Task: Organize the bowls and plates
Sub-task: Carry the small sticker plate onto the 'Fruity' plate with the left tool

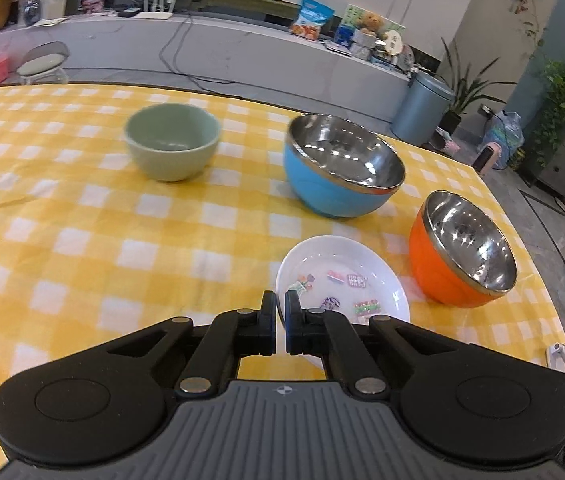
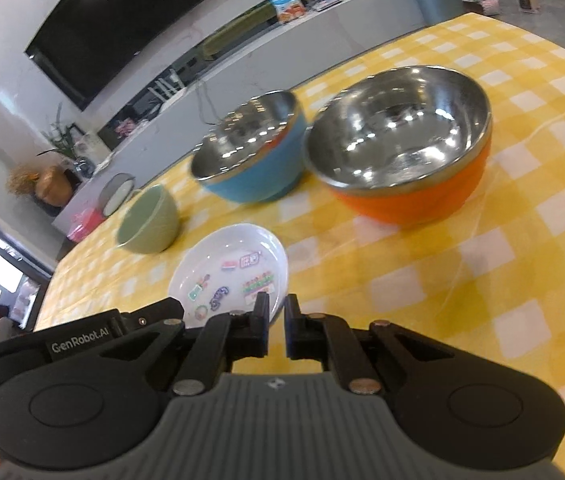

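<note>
White decal plate (image 1: 342, 276), lifted at 6 o'clock of the blue bowl (image 1: 338, 168) above the checked surface (image 1: 82, 220), rim apparently pinched by both the left hand-held gripper (image 1: 280, 312) and right hand-held gripper (image 2: 276, 312), jaws narrow; risk: thin-edge grip slipping, plate tipping against the orange bowl (image 1: 462, 256).

White shallow plate (image 1: 346, 276) with colourful stickers, low centre of the left wrist frame, on the yellow checked cloth, orange steel-lined bowl (image 1: 462, 252) upright at right, larger blue steel-lined bowl (image 1: 338, 168) above centre, pale green ceramic bowl (image 1: 172, 140) upper left, all apart.
</note>
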Action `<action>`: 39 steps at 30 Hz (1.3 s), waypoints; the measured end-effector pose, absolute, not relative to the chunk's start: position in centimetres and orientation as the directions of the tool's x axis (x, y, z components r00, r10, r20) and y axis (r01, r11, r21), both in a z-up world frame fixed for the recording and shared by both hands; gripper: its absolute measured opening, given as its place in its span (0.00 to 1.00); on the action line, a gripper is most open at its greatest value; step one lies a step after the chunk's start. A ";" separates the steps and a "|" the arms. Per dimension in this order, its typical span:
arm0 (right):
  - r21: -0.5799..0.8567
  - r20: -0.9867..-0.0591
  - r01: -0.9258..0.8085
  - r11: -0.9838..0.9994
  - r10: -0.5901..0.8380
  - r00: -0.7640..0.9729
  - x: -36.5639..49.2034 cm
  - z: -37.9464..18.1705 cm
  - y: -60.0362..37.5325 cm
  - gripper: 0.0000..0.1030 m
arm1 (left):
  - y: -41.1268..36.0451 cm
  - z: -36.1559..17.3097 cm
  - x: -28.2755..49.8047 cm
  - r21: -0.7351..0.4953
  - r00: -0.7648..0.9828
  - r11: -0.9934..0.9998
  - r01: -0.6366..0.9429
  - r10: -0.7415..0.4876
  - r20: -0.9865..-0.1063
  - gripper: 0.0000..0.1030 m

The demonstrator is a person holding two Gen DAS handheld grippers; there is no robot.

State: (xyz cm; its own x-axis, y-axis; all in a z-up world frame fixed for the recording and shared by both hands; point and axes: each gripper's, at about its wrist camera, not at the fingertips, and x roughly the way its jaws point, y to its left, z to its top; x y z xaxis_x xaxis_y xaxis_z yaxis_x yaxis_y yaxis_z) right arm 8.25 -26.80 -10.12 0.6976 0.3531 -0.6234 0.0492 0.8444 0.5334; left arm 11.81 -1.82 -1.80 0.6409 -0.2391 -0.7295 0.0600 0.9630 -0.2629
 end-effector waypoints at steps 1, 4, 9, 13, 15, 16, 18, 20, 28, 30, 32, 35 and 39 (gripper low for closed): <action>0.539 -0.619 0.038 0.841 0.365 0.696 7.9 -9.9 -26.5 0.05 | -1.5 -1.5 11.4 -0.259 0.642 0.964 0.052 -0.231 -0.731 0.04; 0.559 -0.602 0.010 0.829 0.397 0.693 6.7 -9.2 -25.8 0.04 | -0.6 -0.6 9.9 -0.254 0.653 0.967 0.032 -0.213 -0.727 0.04; 0.597 -0.575 -0.029 0.802 0.453 0.682 5.1 -8.1 -24.7 0.04 | 1.4 0.3 7.5 -0.272 0.661 0.962 -0.008 -0.199 -0.724 0.04; 0.604 -0.562 -0.067 0.794 0.484 0.670 3.9 -7.5 -23.5 0.04 | 3.0 0.8 6.0 -0.282 0.667 0.959 -0.029 -0.192 -0.720 0.04; 0.614 -0.557 -0.075 0.785 0.500 0.663 3.4 -7.4 -22.9 0.04 | 3.8 1.0 5.3 -0.289 0.669 0.956 -0.044 -0.186 -0.720 0.04; 0.619 -0.555 -0.080 0.781 0.507 0.659 3.2 -7.3 -22.6 0.04 | 4.2 1.0 5.0 -0.293 0.670 0.955 -0.049 -0.186 -0.719 0.04; 0.632 -0.549 -0.084 0.771 0.521 0.654 2.7 -7.3 -22.1 0.04 | 5.1 0.9 4.4 -0.304 0.668 0.951 -0.062 -0.186 -0.721 0.04; 0.649 -0.543 -0.084 0.756 0.537 0.645 2.3 -7.5 -21.6 0.03 | 5.9 0.6 4.0 -0.317 0.663 0.945 -0.078 -0.189 -0.725 0.04; 0.655 -0.579 -0.068 0.752 0.558 0.594 1.6 -9.0 -18.8 0.03 | 8.6 -1.5 2.7 -0.332 0.616 0.928 -0.166 -0.166 -0.770 0.04; 0.659 -0.591 -0.061 0.750 0.566 0.574 1.7 -9.6 -18.2 0.03 | 9.4 -2.0 2.4 -0.335 0.602 0.923 -0.191 -0.160 -0.782 0.04; 0.657 -0.605 -0.057 0.752 0.571 0.555 1.9 -10.3 -17.5 0.03 | 10.0 -2.4 2.1 -0.337 0.596 0.919 -0.205 -0.155 -0.788 0.04; 0.645 -0.625 -0.057 0.762 0.569 0.534 2.0 -11.1 -16.7 0.03 | 10.5 -3.0 1.8 -0.333 0.589 0.918 -0.216 -0.150 -0.794 0.04; 0.634 -0.642 -0.056 0.771 0.565 0.518 2.2 -11.8 -16.1 0.03 | 10.8 -3.7 1.9 -0.329 0.575 0.917 -0.226 -0.148 -0.805 0.04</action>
State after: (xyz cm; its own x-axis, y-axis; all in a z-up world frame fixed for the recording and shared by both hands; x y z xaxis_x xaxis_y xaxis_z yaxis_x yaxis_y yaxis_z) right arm 2.19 -16.12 -11.81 0.5178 0.5655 -0.6420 -0.0564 0.7713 0.6339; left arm 1.88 10.84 -3.75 0.5746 -0.1476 -0.8050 -0.2260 0.9167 -0.3294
